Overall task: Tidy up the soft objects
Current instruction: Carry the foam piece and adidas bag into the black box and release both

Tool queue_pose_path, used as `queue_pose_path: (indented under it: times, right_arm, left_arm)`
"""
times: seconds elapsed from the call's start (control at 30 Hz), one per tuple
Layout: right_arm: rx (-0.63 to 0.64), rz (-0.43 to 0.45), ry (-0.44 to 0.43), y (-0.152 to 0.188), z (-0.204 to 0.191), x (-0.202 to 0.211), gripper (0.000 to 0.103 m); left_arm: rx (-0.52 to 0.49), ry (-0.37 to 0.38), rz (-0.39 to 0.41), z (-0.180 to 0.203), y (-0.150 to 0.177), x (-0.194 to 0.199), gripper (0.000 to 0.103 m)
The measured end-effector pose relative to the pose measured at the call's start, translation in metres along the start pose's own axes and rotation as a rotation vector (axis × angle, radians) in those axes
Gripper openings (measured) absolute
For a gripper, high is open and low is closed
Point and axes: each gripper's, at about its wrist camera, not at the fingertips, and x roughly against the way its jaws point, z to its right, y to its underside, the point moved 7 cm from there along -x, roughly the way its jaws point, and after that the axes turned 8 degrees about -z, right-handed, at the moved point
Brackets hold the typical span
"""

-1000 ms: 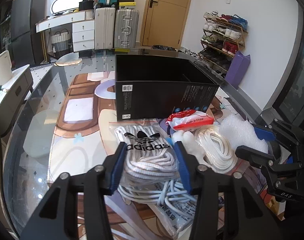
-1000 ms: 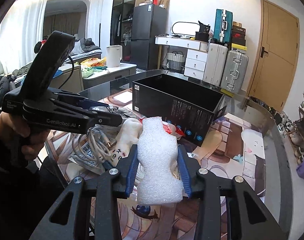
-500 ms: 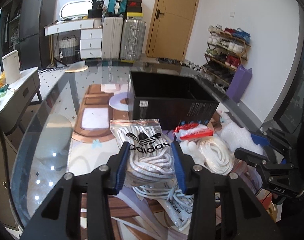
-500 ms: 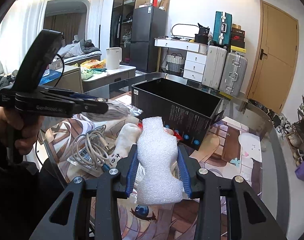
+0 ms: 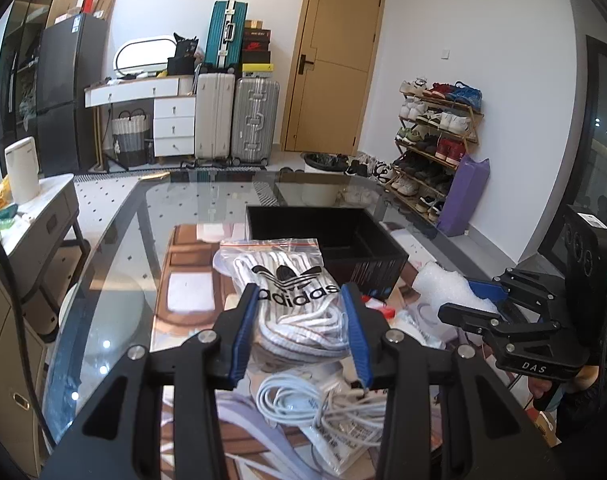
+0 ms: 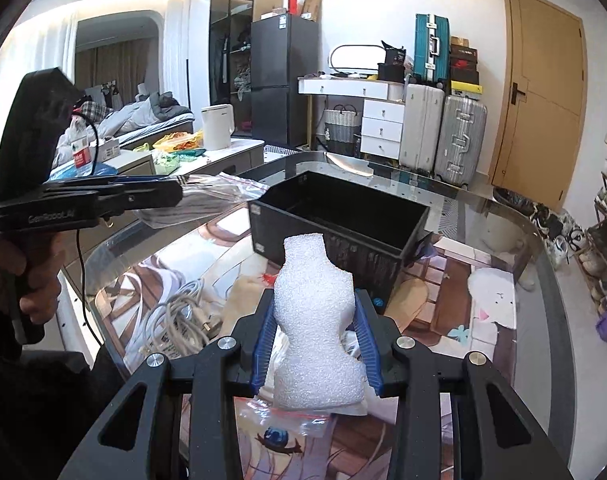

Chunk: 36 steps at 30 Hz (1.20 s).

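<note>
My left gripper [image 5: 299, 334] squeezes a clear bag of white laces [image 5: 293, 300] and holds it up above the table [image 5: 115, 264]. My right gripper [image 6: 313, 338] squeezes a lumpy piece of white foam [image 6: 313, 320], also up in the air. So both of my grippers are full, with 2 soft things ready to go.

Under them, at the near edge of the table, lies a pile of white cables [image 5: 303, 400] on a flat bag.

Past that, near the middle of the table, sits the black box [image 6: 335, 220]. It is open on top and looks empty. I think the soft things go in there.

To do this well, I should move 1 hand at a time so my grippers do not bump. I should lift each thing over the near wall of the box, go low inside, then let go. The bag is floppy, so I should keep a firm squeeze until it is in.
</note>
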Motion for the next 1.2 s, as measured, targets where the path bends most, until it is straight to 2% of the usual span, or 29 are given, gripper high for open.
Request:
queue_pose_path:
  times: [0.3, 0.63, 1.2]
  right_arm:
    - [-0.079, 0.002, 0.029, -0.022, 0.025, 0.006, 0.038]
    - [-0.113, 0.012, 0.02, -0.054, 0.035, -0.004, 0.038]
    - [-0.118, -0.046, 0.009, -0.094, 0.051, -0.055, 0.038]
  left_arm:
    - [-0.019, 0.015, 0.032, 0.002, -0.019, -0.003, 0.04]
    - [-0.047, 0.02, 0.051, 0.002, -0.048, -0.02, 0.04]
    - [-0.026, 0.049, -0.048, 0.0, -0.073, -0.088, 0.04]
